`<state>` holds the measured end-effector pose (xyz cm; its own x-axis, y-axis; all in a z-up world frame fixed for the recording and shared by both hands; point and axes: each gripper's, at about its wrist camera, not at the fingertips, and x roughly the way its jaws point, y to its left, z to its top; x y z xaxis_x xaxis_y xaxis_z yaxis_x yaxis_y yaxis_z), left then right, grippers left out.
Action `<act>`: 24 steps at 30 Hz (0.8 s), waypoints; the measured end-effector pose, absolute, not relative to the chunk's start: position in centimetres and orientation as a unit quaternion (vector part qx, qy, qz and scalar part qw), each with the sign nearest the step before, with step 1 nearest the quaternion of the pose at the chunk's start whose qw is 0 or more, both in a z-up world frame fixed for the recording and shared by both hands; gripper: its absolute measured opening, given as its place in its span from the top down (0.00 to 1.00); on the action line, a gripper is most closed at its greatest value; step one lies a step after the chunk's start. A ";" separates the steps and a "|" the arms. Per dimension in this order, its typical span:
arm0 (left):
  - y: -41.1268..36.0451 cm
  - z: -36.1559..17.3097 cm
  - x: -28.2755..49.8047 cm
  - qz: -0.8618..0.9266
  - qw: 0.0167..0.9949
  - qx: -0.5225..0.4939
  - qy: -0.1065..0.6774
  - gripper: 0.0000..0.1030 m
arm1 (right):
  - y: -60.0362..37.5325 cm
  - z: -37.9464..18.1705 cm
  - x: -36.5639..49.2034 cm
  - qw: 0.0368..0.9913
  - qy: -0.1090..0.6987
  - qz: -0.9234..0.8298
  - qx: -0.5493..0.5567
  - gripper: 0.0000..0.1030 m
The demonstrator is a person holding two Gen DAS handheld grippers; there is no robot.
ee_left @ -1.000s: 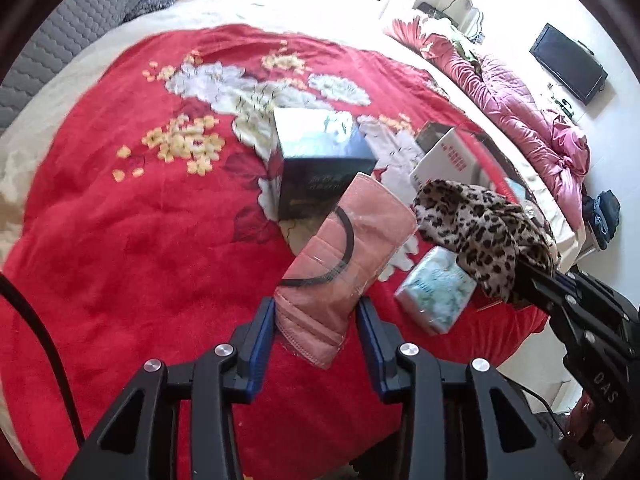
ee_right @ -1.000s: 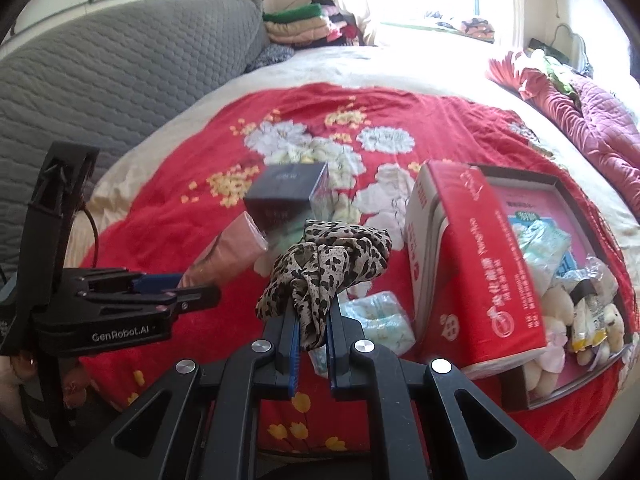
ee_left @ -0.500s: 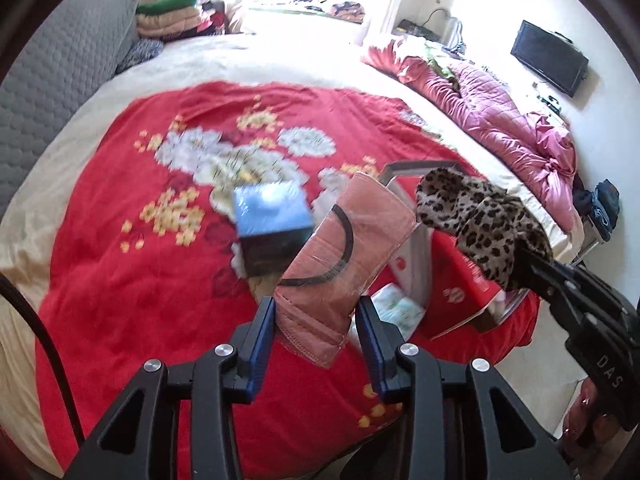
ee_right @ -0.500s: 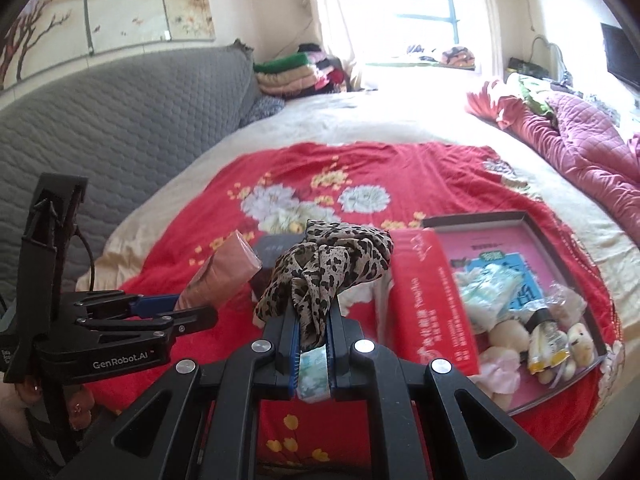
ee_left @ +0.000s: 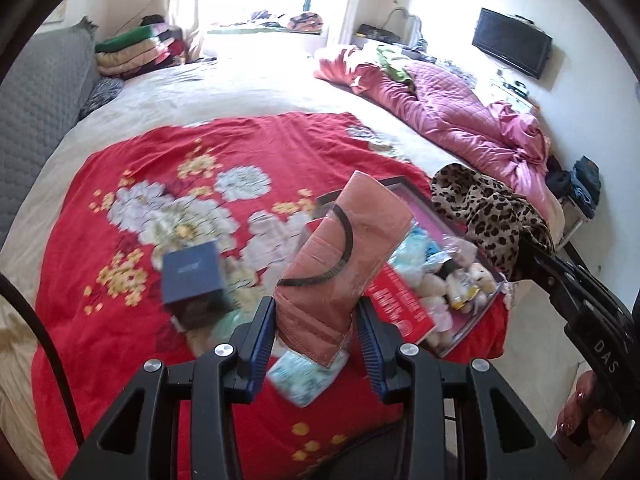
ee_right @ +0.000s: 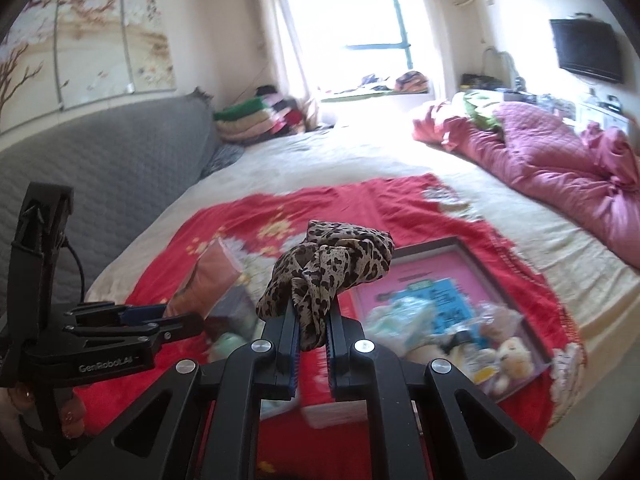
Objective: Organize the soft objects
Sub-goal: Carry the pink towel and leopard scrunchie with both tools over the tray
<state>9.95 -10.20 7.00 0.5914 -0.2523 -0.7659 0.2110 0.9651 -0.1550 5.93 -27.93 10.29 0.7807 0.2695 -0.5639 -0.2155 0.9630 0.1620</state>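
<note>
while both tools hang above the bed, the left gripper (ee_left: 316, 332) has its blue-padded jaws pressed on the lower end of a salmon-pink folded cloth in a clear wrapper with a black loop (ee_left: 344, 252), which stands tilted up and away from the fingers. right beside it the right gripper (ee_right: 312, 340) has its jaws drawn narrow, pinching a leopard-print fabric scrunchie (ee_right: 328, 268) that bunches up over the fingertips; from the left camera that same scrunchie (ee_left: 492, 220) sits off to the right, apart from the pink cloth.

just below the left gripper, a pale green-white soft packet (ee_left: 308, 372) lies on the red blanket with white and yellow flowers (ee_left: 140, 176). a touch further left, a dark blue square box (ee_left: 194, 280) rests on the blanket, blurred. over on the right, a shallow dark-rimmed tray with a pink lining (ee_right: 492, 252) holds a jumble of small plush toys and wrapped packets (ee_right: 492, 352), with a red card lid (ee_left: 400, 304) lying beside its near edge.

further out, the cream bedsheet (ee_right: 360, 160) runs on, a crumpled pink quilt (ee_right: 560, 156) heaps on the right, a grey padded headboard (ee_right: 100, 160) lines the left, and folded blankets (ee_right: 256, 120) are stacked by the bright window (ee_right: 352, 24).
</note>
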 end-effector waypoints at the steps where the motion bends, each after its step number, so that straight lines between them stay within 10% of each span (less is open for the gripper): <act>1: -10.7 7.1 10.1 -0.132 0.892 -0.021 0.433 0.61 | -28.6 10.4 5.9 0.945 0.302 0.119 0.047 0.90; 24: -25.0 4.0 14.6 -0.206 0.855 0.038 0.474 0.61 | -39.3 9.6 6.4 0.954 0.280 0.035 0.097 0.90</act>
<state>14.63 -25.03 3.95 0.4648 -0.3166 -0.8269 0.3882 0.9122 -0.1311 6.37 -39.28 9.58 0.8408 0.1210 -0.5276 -0.0119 0.9786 0.2055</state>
